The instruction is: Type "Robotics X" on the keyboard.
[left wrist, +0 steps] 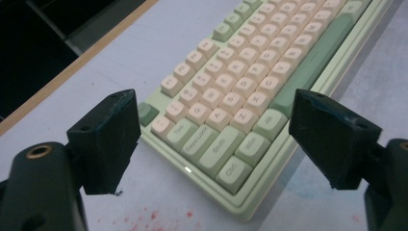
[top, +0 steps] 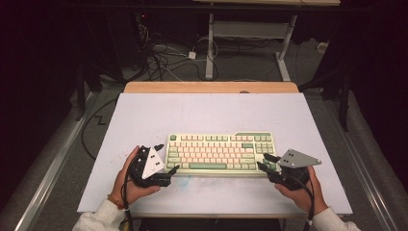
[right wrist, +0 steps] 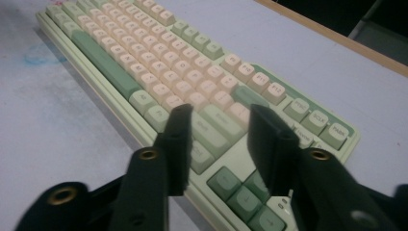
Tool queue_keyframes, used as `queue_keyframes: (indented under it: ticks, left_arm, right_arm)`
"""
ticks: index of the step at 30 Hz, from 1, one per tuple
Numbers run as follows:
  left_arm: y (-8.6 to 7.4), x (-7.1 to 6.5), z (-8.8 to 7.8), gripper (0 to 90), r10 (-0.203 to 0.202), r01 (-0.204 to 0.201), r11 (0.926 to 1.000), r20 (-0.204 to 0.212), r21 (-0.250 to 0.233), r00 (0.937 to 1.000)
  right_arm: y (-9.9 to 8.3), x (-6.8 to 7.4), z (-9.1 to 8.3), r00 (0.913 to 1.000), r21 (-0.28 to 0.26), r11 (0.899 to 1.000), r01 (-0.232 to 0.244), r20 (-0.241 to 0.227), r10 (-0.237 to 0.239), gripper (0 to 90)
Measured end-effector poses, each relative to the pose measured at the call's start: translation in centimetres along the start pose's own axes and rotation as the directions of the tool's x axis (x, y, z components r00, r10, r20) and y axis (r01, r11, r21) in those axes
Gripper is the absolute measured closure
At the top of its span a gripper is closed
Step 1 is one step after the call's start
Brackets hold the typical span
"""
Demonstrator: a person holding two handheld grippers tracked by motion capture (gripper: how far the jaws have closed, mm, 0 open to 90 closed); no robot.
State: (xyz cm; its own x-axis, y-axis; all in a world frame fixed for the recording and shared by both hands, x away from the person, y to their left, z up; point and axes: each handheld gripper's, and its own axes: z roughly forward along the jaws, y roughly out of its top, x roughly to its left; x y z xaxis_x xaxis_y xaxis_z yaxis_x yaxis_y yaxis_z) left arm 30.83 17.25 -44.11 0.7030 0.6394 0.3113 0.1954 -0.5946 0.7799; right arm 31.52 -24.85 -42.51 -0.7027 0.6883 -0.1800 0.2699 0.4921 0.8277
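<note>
A pale green keyboard (top: 219, 153) with cream and green keys lies across the front middle of the white tabletop (top: 144, 115). My left gripper (top: 167, 157) is at its left front corner. In the left gripper view the jaws stand wide open (left wrist: 216, 139), one on each side of that corner of the keyboard (left wrist: 240, 77), without touching it. My right gripper (top: 262, 160) is at the keyboard's right end. In the right gripper view its jaws (right wrist: 220, 113) stand a narrow gap apart over the keys (right wrist: 159, 62) near the arrow cluster, with nothing pressed between them.
A wooden strip (top: 211, 87) borders the table's far edge. Cables (top: 163, 57) and a desk frame lie on the floor beyond it. Red specks (left wrist: 154, 216) and a blue smear (right wrist: 41, 57) mark the tabletop near the keyboard's front edge.
</note>
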Motion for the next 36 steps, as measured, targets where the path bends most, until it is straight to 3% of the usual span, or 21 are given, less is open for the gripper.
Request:
queue_keyframes:
  ticks: [4, 7, 14, 23, 28, 36]
  left_arm:
    - [-1.0, 0.1, -0.3, 17.1, -0.011, 0.011, 0.9997, -0.003, 0.023, 0.9999]
    - [-1.5, 0.1, -0.6, 17.1, -0.025, 0.025, 0.9992, 0.000, 0.032, 0.9997]
    - [-2.6, -0.2, -0.9, 16.9, -0.046, 0.045, 0.9973, 0.005, 0.058, 0.9990]
    - [-2.8, -0.4, -0.5, 16.9, -0.036, 0.035, 0.9966, 0.012, 0.075, 0.9993]
    - [-3.1, -0.4, -0.3, 16.9, -0.034, 0.032, 0.9957, 0.011, 0.087, 0.9994]
    - [-3.3, -0.3, -0.2, 16.9, -0.023, 0.021, 0.9944, 0.011, 0.103, 0.9997]
  right_arm:
    - [0.9, -0.3, 0.6, 0.9996, 0.016, 1.000, -0.003, -0.027, 0.003, 83.8]
    - [1.6, -0.5, 1.2, 0.9991, 0.025, 1.000, -0.005, -0.043, 0.006, 90.0]
    - [3.5, -0.2, 3.6, 0.9976, 0.042, 0.999, 0.010, -0.068, -0.007, 90.0]
    - [5.4, 1.3, 8.1, 0.9925, 0.088, 0.995, 0.054, -0.114, -0.044, 90.0]
    - [5.7, 1.9, 10.2, 0.9913, 0.123, 0.990, 0.066, -0.121, -0.051, 90.0]
    - [5.6, 1.7, 11.7, 0.9933, 0.149, 0.987, 0.055, -0.108, -0.039, 90.0]
